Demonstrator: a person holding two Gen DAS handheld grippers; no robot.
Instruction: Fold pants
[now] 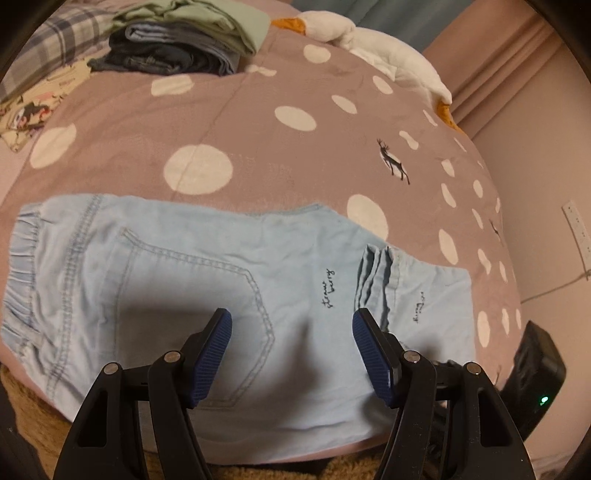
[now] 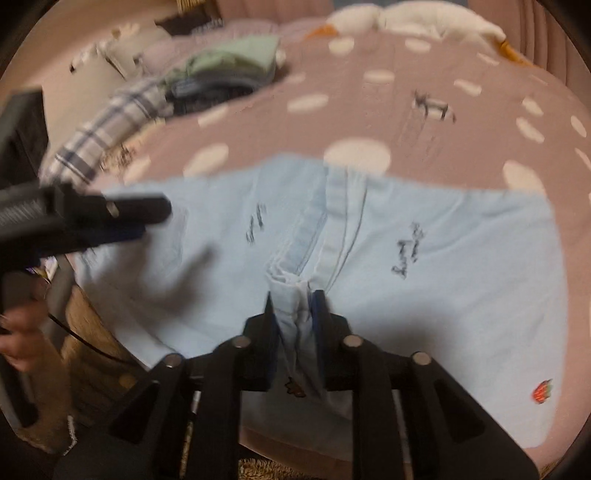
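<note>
Light blue pants [image 1: 207, 273] lie flat on a pink dotted bedspread [image 1: 258, 140], elastic waistband at the left, back pocket up. The leg ends are folded over at the right. My left gripper [image 1: 291, 332] is open just above the pants near the pocket, holding nothing. In the right wrist view the pants [image 2: 461, 266] fill the middle. My right gripper [image 2: 295, 306] is shut on the bunched hem of the pants legs. The left gripper also shows there at the left [image 2: 140, 210].
A stack of folded clothes [image 1: 177, 40] sits at the far left of the bed, beside a plaid cloth [image 1: 62, 33]. A white plush toy [image 1: 388, 48] lies at the far edge. A black device [image 1: 535, 376] with a green light is at the right.
</note>
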